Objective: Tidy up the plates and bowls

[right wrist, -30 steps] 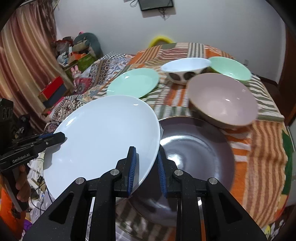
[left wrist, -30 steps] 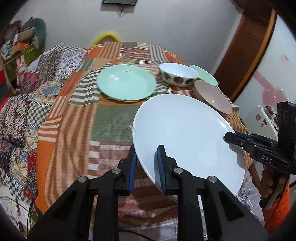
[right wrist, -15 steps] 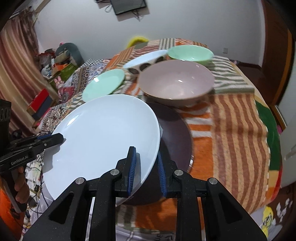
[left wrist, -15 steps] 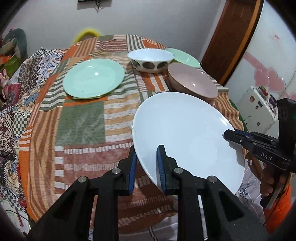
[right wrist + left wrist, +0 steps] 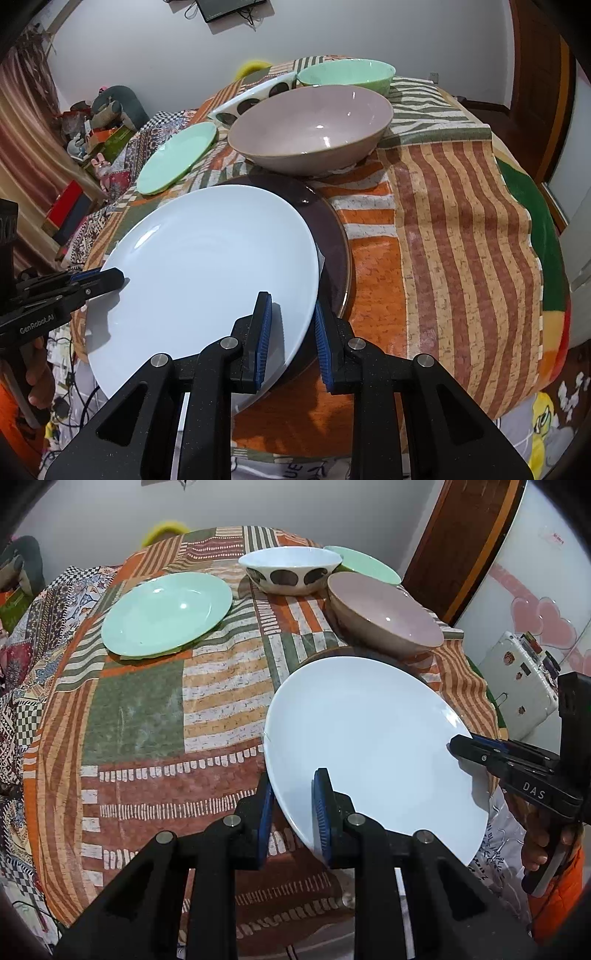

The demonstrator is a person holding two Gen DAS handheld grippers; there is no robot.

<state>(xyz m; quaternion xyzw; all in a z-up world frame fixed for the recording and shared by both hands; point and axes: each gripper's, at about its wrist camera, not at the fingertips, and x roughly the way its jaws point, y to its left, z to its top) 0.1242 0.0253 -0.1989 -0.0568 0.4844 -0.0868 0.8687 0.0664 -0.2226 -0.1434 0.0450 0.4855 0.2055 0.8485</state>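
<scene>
A large white plate [image 5: 369,746] [image 5: 207,266] hangs tilted over the near edge of the table, held by both grippers. My left gripper [image 5: 291,801] is shut on its left rim, and my right gripper [image 5: 291,321] is shut on the opposite rim. Each gripper shows in the other's view, the right gripper [image 5: 458,746] and the left gripper [image 5: 110,278] both clamped on the plate. Beneath the white plate lies a dark brown plate [image 5: 332,251], largely covered. Behind it sit a pink bowl [image 5: 388,616] [image 5: 310,125], a white spotted bowl [image 5: 291,566], a green bowl [image 5: 345,74] and a green plate [image 5: 166,613] [image 5: 177,157].
The table wears a striped patchwork cloth [image 5: 147,716] [image 5: 461,229] that hangs over its rounded edges. A white appliance [image 5: 517,694] and a wooden door stand to the right. Cluttered boxes and toys [image 5: 92,140] fill the floor on the left.
Both grippers have carried the white plate forward and down over the dark plate, which it now covers more. The bowls behind look closer.
</scene>
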